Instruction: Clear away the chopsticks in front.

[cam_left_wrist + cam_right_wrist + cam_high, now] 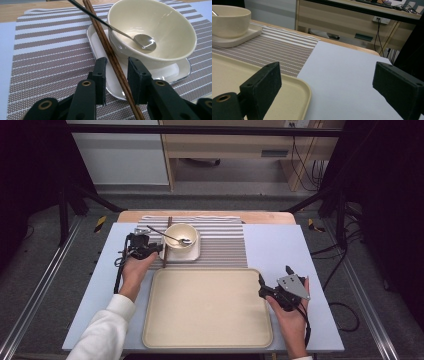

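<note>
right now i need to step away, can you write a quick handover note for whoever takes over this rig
Left gripper: jaws astride the chopsticks, a gap showing on each side, not clamped.
Right gripper: open, holding nothing, by the right edge of the tray.
Chopsticks lean on the small square plate beside the bowl; the spoon sits in the bowl, all on the striped mat.
Done: nothing moved onto the tray.
Left: probably close on the chopsticks and lift.

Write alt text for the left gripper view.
Two black jaws of the left gripper straddle a pair of brown chopsticks without clamping them. Behind, a cream bowl holding a spoon sits on a small plate atop a striped mat.
</note>
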A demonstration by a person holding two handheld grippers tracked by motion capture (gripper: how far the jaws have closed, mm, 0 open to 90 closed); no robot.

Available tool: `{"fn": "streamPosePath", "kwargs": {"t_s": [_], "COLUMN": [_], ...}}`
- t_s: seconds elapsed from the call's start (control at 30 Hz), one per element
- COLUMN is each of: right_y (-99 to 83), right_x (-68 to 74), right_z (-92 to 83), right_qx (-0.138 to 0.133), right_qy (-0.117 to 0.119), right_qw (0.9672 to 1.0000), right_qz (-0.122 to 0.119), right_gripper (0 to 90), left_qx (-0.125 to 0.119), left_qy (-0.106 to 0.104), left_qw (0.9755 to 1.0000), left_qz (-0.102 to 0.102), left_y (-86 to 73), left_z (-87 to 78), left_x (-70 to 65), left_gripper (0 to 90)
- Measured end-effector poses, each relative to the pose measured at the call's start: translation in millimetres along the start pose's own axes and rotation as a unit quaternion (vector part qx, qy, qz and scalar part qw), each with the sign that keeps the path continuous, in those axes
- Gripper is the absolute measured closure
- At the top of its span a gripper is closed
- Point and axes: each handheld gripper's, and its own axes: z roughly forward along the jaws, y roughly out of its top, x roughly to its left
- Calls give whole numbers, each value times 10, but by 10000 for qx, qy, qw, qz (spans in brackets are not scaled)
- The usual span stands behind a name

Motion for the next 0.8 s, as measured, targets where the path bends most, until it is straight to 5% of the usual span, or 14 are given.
{"fn": "streamPosePath", "kwargs": {"t_s": [0.8], "right_y": [-6], "right_x": [-1], "right_z": [8], "right_qx": [24], "right_qy": [4], "right_qw": [10000], "right_qz": [7], "right_gripper": [87], "left_qx": [238], "left_qy": [-70], "left_qw": [9994], "left_qz": [-233], "left_y": [-67], "left_z": [225], "left_x": [30], "left_gripper": [726]}}
